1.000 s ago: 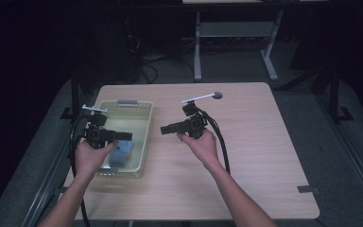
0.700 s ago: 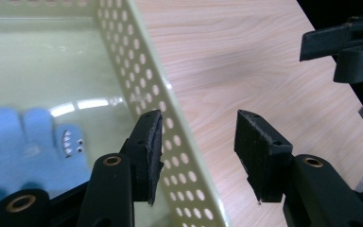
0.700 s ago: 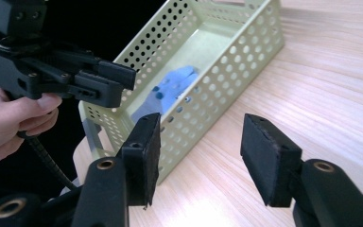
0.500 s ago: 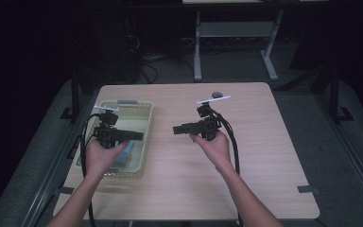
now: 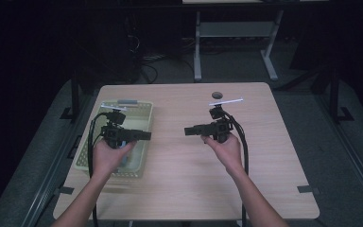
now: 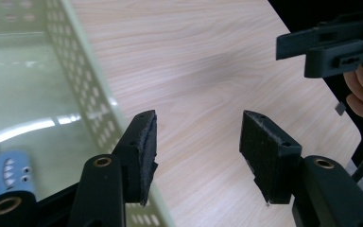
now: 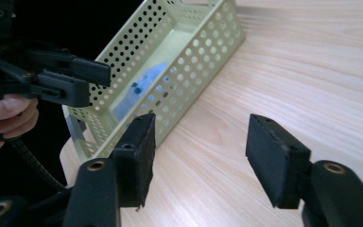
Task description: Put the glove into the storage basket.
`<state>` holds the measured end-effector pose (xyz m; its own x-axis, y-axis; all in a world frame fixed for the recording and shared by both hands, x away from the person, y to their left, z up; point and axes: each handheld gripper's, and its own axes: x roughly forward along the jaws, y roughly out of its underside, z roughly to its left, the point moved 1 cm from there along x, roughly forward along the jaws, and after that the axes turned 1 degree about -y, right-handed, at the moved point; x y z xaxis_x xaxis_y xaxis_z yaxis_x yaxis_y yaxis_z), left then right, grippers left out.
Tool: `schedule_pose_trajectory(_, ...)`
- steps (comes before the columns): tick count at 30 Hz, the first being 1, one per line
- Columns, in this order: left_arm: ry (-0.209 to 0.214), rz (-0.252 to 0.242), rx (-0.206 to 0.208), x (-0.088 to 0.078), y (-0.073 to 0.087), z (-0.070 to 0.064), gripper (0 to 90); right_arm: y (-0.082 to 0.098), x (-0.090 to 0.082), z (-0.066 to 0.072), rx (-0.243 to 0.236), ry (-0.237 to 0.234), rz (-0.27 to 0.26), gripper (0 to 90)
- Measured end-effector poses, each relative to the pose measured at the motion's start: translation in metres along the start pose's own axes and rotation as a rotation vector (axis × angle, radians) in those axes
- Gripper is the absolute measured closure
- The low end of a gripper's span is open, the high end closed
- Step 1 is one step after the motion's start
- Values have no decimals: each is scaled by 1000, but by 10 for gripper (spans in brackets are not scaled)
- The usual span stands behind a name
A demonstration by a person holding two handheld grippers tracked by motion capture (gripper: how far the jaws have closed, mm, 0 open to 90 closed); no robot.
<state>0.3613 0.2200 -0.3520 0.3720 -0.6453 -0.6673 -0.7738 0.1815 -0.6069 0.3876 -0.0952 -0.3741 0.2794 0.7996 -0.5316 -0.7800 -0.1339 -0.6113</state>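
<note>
Dark room around us; a pale wooden table [image 5: 179, 189] carries the work. We hold the left gripper [image 5: 144, 136] over the green perforated basket [image 5: 139, 111], which sits at about 9 o'clock on the tabletop, jaws pointing toward 3 o'clock. Its jaws have just been opening and stand roughly half apart with nothing between them; in the left gripper view [image 6: 196, 151] we see only bare wood and the basket's wall through the gap. A blue toy with a toothy face [image 6: 0, 172] lies on the basket floor, at 8 o'clock in that view. We hold the right gripper [image 5: 188, 131] near table centre, jaws pointing toward 9 o'clock at the basket; its jaws have also just been opening, wide and empty [image 7: 198, 156]. Both grippers face each other, apart, neither touching the toy
</note>
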Motion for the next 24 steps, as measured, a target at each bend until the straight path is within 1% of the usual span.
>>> schedule_pose_trajectory(6, 13, 2, 8, 5, -1, -7, 436, 2, -8, -3, 6, 5, -11, 400)
schedule_pose_trajectory(8, 15, 3, 16, 8, -2, -9, 432, 4, -11, -5, 0, 9, -14, 394)
schedule_pose_trajectory(9, 16, -1, 10, 9, -2, -10, 419, 5, -13, -7, 1, 12, -14, 389)
schedule_pose_trajectory(10, 20, 3, 18, 11, -3, -12, 415, 6, -14, -8, 3, 14, -14, 389)
schedule_pose_trajectory(14, 27, -6, 26, 13, -3, -15, 403, 9, -18, -12, 11, 19, -9, 380)
schedule_pose_trajectory(15, 29, -11, 22, 14, -3, -17, 390, 11, -22, -15, 18, 22, -15, 379)
schedule_pose_trajectory(17, 37, -14, 28, 16, -3, -20, 379, 13, -25, -17, 21, 23, -20, 377)
schedule_pose_trajectory(20, 42, -6, 38, 18, -2, -23, 380, 15, -28, -20, 24, 29, -21, 371)
schedule_pose_trajectory(24, 52, -14, 50, 21, -1, -30, 374, 20, -35, -24, 32, 34, -27, 366)
